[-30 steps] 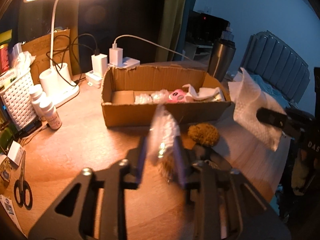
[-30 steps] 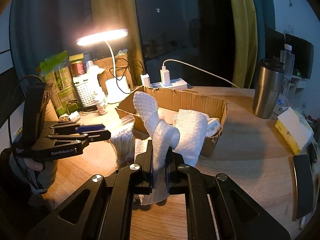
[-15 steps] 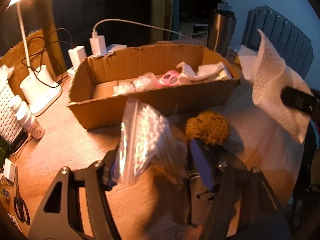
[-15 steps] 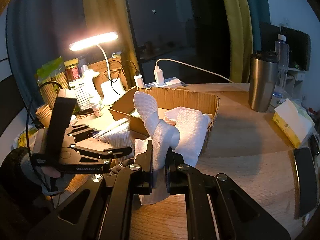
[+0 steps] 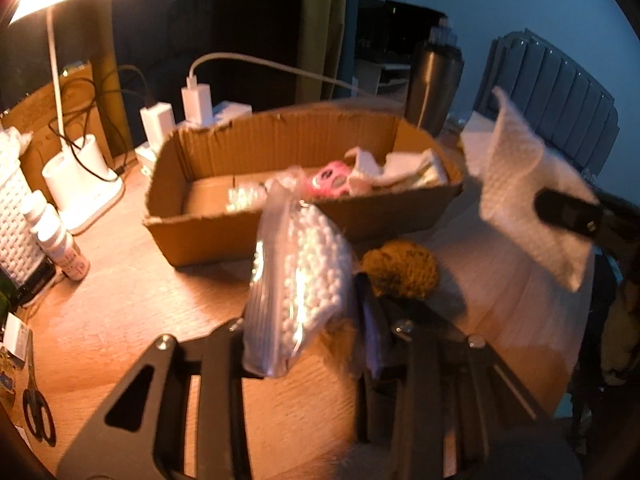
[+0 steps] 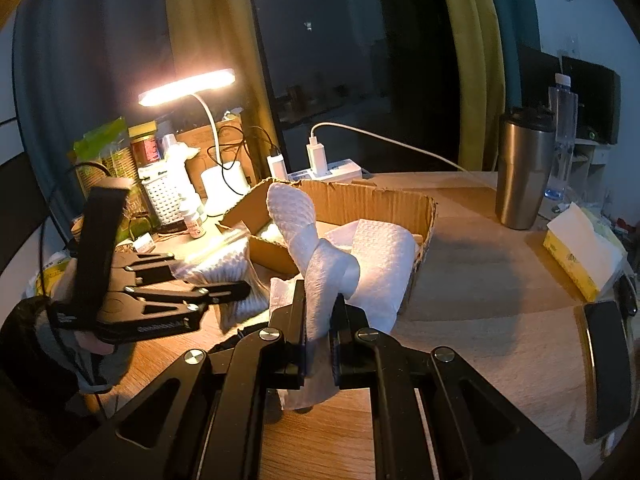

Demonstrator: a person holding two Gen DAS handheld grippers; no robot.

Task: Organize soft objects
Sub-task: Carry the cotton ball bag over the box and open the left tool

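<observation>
The clear bag of white cotton swabs (image 5: 298, 276) stands nearly upright between the fingers of the left hand-held gripper (image 5: 308, 320), its long axis running up and slightly away toward the cardboard box (image 5: 248, 236). The jaws look spread wider than the bag, which leans against the left finger; the frame is blurred, so I cannot tell whether it is truly gripped or merely resting there. The box lies just beyond the bag, straight ahead of the left hand-held gripper, and already holds a pink item (image 5: 330, 176) and some white cloth. A brown knitted ball (image 5: 400, 268) sits on the desk (image 5: 132, 300) just right of the bag, near the box's front wall.

The right hand-held gripper (image 6: 320, 328) is pressed together on a twisted white paper towel (image 6: 316, 260), whose long axis rises from the jaws and leans toward the box (image 6: 400, 204) directly ahead. The towel's free end hangs down below the fingers.

Both loads lie short of the box, with the towel's tip closest to the rim. I judge the next move is a forward carry over the near wall, then a release.
</observation>
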